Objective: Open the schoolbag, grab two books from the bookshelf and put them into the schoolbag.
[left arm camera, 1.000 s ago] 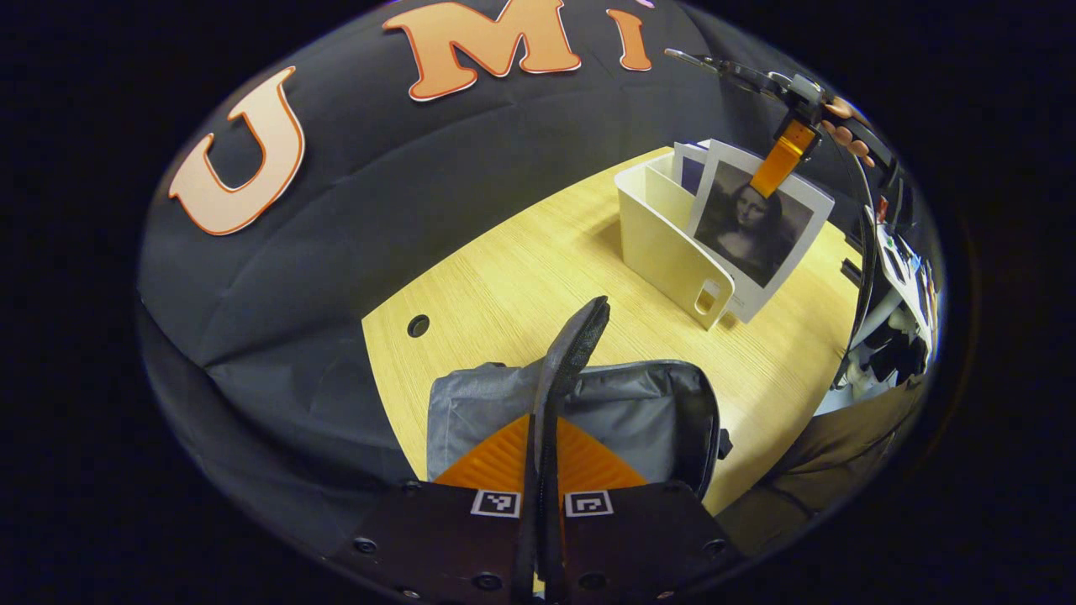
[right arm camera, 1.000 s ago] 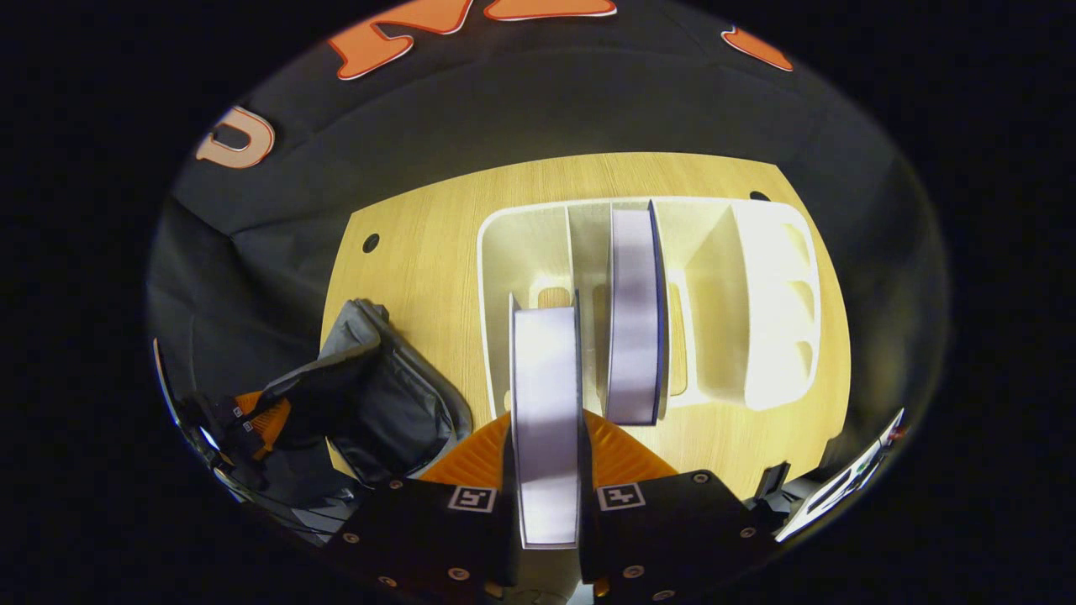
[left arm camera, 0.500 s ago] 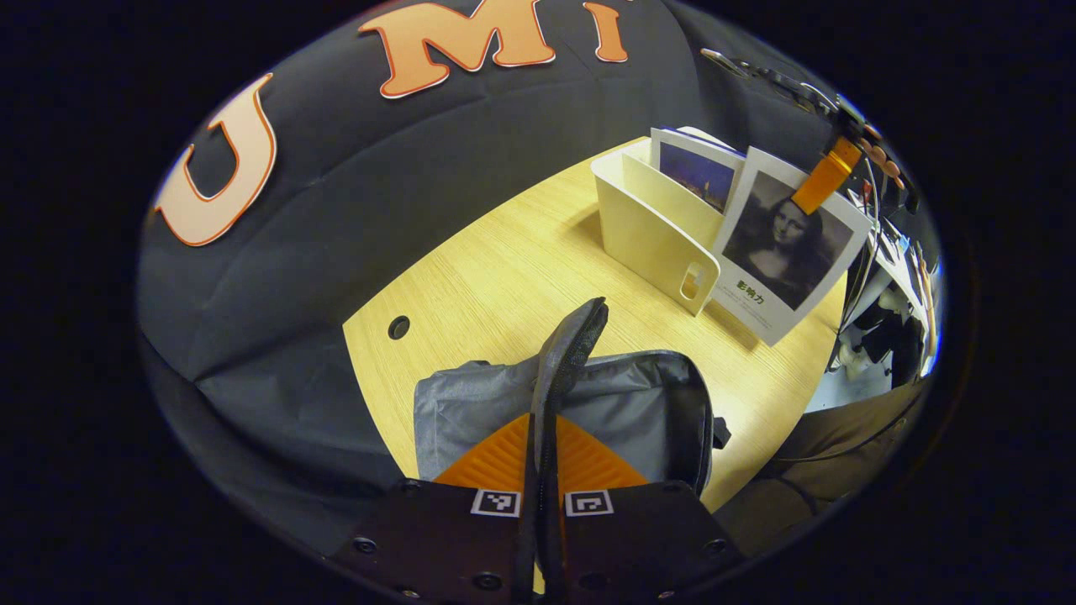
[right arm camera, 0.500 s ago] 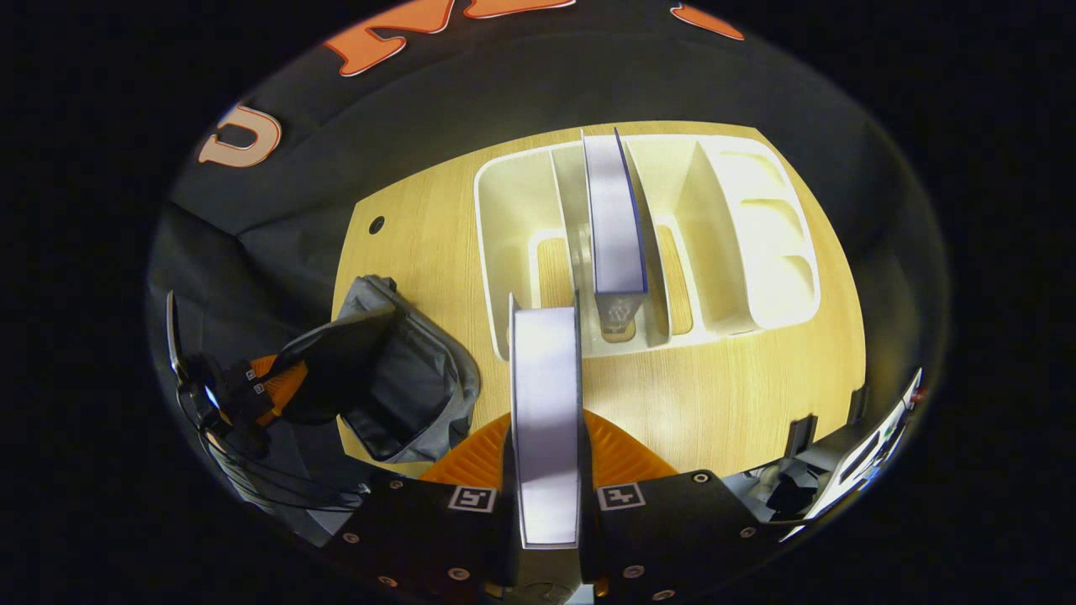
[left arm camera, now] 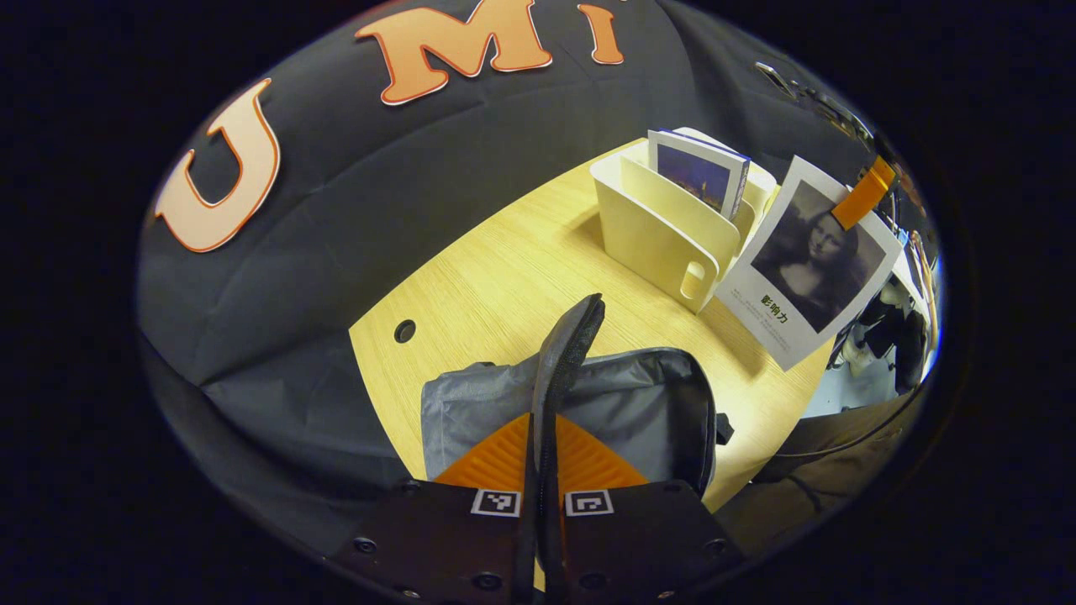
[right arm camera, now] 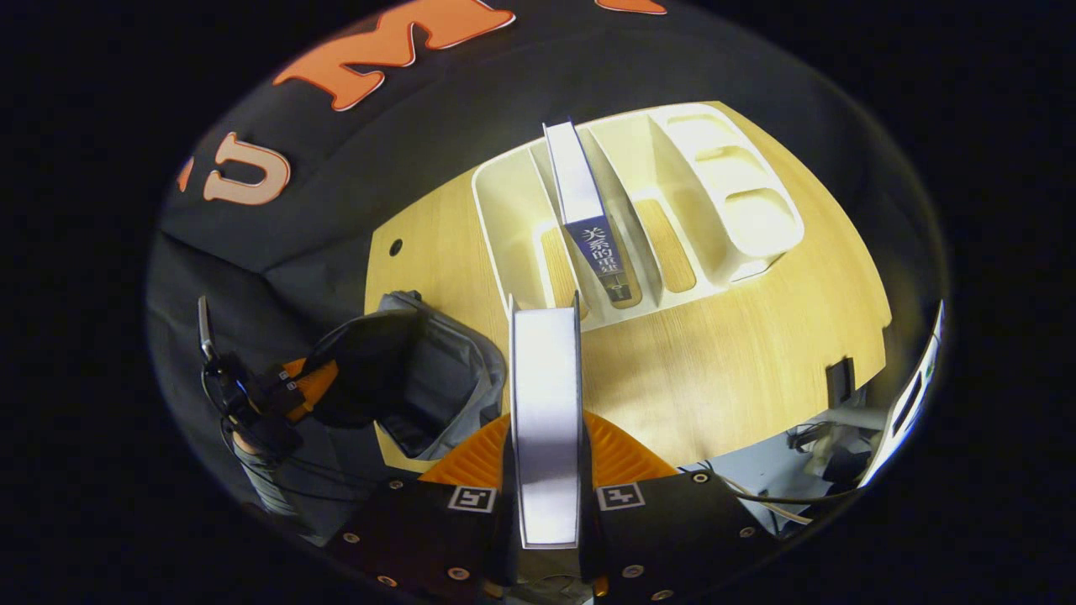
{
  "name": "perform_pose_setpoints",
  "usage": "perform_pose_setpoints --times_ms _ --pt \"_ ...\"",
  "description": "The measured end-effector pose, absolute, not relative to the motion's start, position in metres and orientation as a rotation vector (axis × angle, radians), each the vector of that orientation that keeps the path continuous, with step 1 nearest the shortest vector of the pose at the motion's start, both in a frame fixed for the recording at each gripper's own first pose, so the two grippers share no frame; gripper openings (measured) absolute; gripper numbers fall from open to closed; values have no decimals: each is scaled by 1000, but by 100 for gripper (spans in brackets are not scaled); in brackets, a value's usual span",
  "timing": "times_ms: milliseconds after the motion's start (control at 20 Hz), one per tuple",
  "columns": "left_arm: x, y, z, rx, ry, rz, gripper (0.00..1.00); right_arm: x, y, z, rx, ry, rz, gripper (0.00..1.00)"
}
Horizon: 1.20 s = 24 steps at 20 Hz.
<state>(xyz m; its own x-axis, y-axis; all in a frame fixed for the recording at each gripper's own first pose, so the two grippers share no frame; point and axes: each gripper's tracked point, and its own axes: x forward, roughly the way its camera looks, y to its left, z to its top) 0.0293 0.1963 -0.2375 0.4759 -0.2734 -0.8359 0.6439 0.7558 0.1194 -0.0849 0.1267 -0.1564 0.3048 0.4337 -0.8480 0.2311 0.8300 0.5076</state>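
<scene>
At six o'clock in the left gripper view, the grey fabric schoolbag's (left arm camera: 588, 403) stiff flap (left arm camera: 565, 353) is pinched upright by the left gripper (left arm camera: 542, 504). A thin white book (right arm camera: 546, 420) is clamped edge-on in the right gripper (right arm camera: 546, 496), held above the wooden table (right arm camera: 723, 353); a second book (right arm camera: 584, 202) is left standing in the cream plastic bookshelf (right arm camera: 723, 193) at twelve o'clock.

1. You are working at a light wooden table (left arm camera: 504, 277) with a round cable hole (left arm camera: 404, 330) near its corner.
2. Black cloth (left arm camera: 378, 176) is hanging behind it as the wall.
3. Bright light is falling on the tabletop (right arm camera: 714, 353).
</scene>
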Motion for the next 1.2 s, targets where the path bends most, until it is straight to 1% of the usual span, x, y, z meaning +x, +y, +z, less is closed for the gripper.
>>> perform_pose_setpoints --times_ms 200,350,500,550,600,650,700,750,850,1100,1200 --pt "31 201 -230 445 897 -558 5 -94 136 -156 741 1229 150 29" --pt "32 209 -221 423 882 -536 5 -92 145 -149 805 1174 186 29" --pt "33 216 -216 394 874 -510 5 -87 161 -136 858 1119 248 28" --pt "32 216 -214 384 873 -504 10 -86 169 -133 883 1106 271 28" --pt "33 217 -213 374 869 -495 5 -83 176 -131 907 1099 294 28" --pt "33 219 -212 366 876 -476 5 -81 181 -131 938 1089 299 29" --pt "36 222 -211 353 877 -454 10 -77 188 -131 950 1076 311 28" --pt "37 220 -209 327 875 -448 5 -73 193 -135 958 1068 312 28" --pt "37 220 -205 283 871 -437 5 -70 206 -141 973 1068 317 28" --pt "35 227 -199 246 852 -424 5 -68 258 -154 1012 1087 398 28" --pt "33 227 -198 232 850 -422 5 -66 278 -160 1041 1077 414 28"
